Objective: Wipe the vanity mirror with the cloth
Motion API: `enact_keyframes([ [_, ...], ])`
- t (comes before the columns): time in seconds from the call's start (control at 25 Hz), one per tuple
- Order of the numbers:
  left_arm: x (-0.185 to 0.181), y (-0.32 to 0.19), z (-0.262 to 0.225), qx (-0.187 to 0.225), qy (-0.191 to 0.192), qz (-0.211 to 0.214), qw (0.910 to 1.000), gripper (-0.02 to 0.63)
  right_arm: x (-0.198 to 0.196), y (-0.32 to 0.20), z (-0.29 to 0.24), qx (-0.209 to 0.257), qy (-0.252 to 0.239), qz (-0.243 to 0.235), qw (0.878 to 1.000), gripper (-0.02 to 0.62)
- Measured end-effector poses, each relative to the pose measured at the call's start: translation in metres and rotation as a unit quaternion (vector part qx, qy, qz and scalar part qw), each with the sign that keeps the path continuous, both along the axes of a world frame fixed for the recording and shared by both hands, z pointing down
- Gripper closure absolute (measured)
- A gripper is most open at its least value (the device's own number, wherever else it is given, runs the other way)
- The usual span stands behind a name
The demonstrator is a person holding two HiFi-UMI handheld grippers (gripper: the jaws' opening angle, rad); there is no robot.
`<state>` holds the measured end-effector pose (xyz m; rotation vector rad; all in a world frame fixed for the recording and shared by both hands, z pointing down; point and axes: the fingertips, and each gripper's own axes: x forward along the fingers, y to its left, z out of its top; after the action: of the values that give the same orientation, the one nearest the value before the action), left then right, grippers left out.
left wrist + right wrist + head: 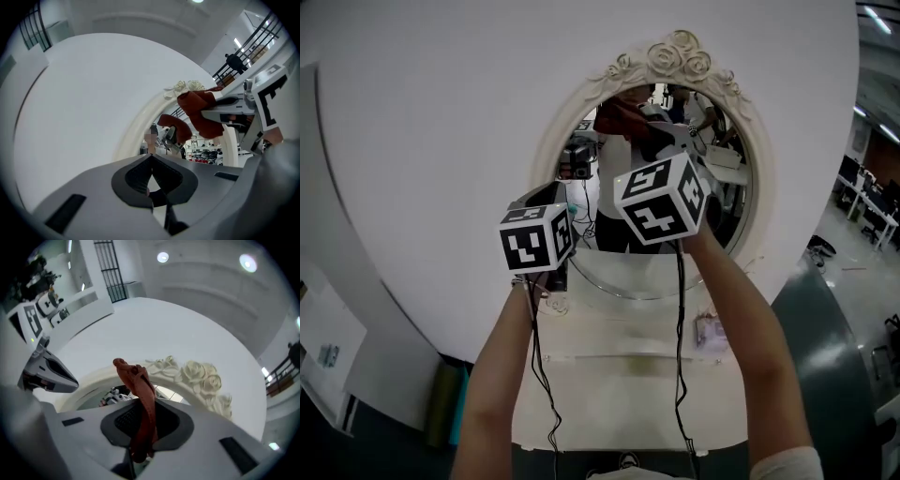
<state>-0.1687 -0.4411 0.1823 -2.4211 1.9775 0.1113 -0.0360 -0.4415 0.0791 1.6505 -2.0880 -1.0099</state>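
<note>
Pinching the bunched red cloth (139, 389) in the right gripper (142, 405), jaws clamped on its lower part, up near the top of the oval vanity mirror (727, 202), just under the rose-carved white frame (201, 376). Holding the left gripper (151, 157) lower and beside it, jaws pressed together on nothing, facing the mirror's left rim.

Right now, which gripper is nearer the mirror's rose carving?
Right. The right gripper, clamping the cloth, is just below the rose carving; the left gripper sits lower and leftward.
</note>
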Motion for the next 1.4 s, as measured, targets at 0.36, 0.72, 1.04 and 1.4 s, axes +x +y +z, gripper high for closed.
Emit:
enact_keyframes([
  [0.36,-0.013,0.001,-0.005,0.001,-0.002,-0.002,1.0,0.595,-0.033,-0.026,0.008,0.028,0.126,0.069,0.989,0.535],
  [0.72,-0.041,-0.005,0.016,-0.028,-0.004,-0.018,0.9994,0.595,-0.052,-0.038,0.045,0.007,0.175,0.055,0.983,0.535],
  [1.04,-0.06,-0.002,0.065,-0.065,-0.003,-0.029,0.9975,0.595,-0.078,-0.034,0.098,-0.029,0.212,0.02,0.977,0.537],
  [1.4,-0.061,0.007,0.156,-0.113,0.009,-0.008,0.9935,0.595,-0.091,-0.03,0.218,-0.115,0.264,-0.016,0.957,0.537],
])
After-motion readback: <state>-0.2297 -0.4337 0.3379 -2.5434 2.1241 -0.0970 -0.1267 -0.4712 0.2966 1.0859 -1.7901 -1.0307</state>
